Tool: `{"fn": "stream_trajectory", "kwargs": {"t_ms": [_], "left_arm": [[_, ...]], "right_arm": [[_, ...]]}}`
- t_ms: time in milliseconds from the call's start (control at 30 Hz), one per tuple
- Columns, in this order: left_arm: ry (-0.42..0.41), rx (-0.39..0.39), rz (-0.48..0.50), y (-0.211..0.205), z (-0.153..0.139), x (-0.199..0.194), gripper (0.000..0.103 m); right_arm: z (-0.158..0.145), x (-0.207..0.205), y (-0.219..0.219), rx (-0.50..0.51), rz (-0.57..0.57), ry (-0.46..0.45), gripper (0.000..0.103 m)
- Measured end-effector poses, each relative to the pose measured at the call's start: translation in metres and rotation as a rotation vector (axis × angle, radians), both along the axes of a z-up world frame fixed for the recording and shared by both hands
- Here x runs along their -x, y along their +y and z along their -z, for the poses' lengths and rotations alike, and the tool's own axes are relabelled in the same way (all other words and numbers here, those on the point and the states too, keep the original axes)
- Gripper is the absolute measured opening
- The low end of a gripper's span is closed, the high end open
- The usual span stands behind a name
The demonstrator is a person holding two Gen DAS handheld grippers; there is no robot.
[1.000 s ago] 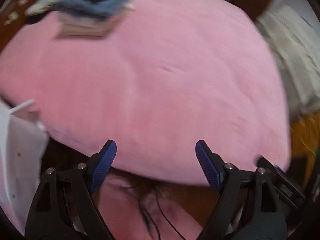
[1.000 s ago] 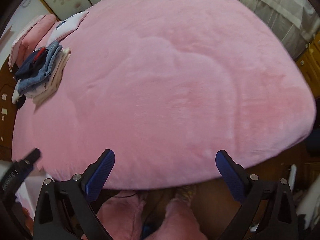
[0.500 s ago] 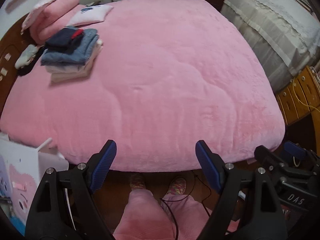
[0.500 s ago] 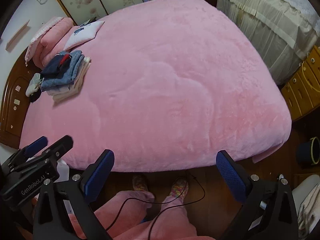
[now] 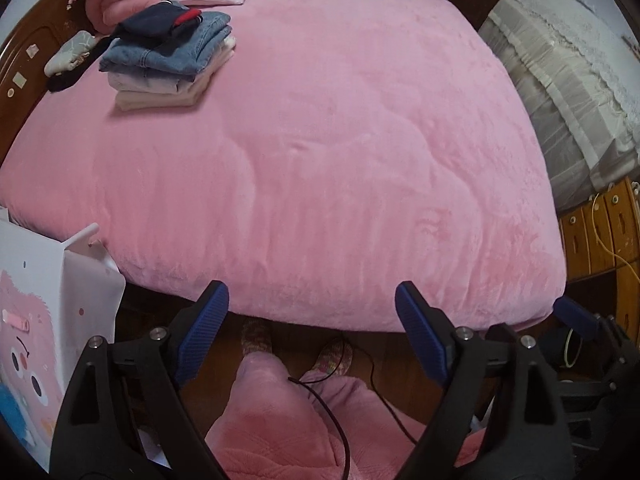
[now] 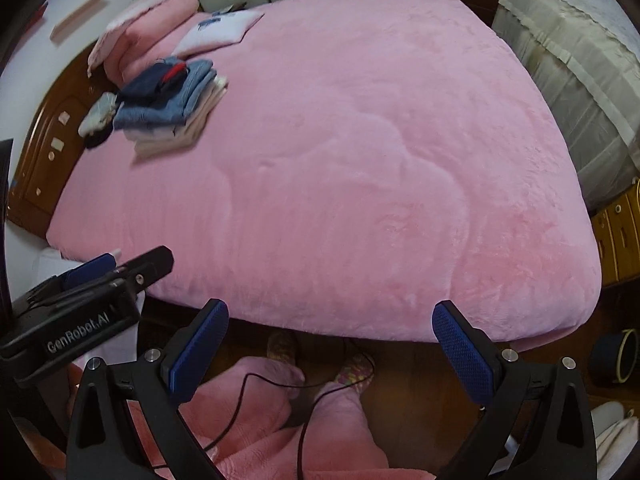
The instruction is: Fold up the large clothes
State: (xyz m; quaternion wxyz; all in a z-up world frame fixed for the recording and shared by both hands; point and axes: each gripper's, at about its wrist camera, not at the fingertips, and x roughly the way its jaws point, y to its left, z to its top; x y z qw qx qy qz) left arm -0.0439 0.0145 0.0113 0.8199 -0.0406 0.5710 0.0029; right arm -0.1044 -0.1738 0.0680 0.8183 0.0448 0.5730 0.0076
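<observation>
At the bottom of both views, the left gripper (image 5: 312, 334) and right gripper (image 6: 332, 350) are hanging with blue-padded jaws spread wide, holding nothing, above pink-trousered legs (image 5: 276, 412) and a black cable (image 6: 256, 384). Beyond them, a plush pink bedspread (image 5: 340, 160) is filling mid-frame. In the upper left, a stack of folded denim, navy and cream clothes (image 5: 168, 52) is lying beside pink and white pillows (image 6: 216, 30).

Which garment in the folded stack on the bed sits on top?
The navy garment with the red patch; beneath it lie the blue denim and pale cream pieces.
</observation>
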Motion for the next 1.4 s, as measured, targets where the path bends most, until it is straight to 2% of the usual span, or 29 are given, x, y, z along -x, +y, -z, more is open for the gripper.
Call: {"fn": "stream_trajectory", "kwargs": {"t_ms": [67,167,400,533,833,1400], "left_arm": [[0.003,-0.001,0.002,0.004,0.004,-0.004,0.089],[0.003,-0.007,0.002,0.006,0.005,-0.007,0.102],[-0.039,-0.021,0.069,-0.004,-0.004,-0.011,0.102],[-0.067,-0.028,0.077,-0.008,-0.008,-0.014,0.102],[-0.068,-0.024,0.082,-0.012,-0.008,-0.017,0.102],[-0.128,-0.084,0.112,-0.025,-0.020,-0.016,0.102]], "right_arm": [[0.003,-0.001,0.003,0.017,0.003,0.002,0.103],[0.006,-0.003,0.003,0.022,0.006,0.000,0.103],[0.006,-0.009,0.010,0.054,0.006,-0.008,0.103],[0.001,-0.009,0.010,0.051,0.012,-0.030,0.103],[-0.002,-0.008,0.009,0.058,0.016,-0.036,0.103],[-0.003,-0.003,0.003,0.059,0.015,-0.042,0.103]]}}
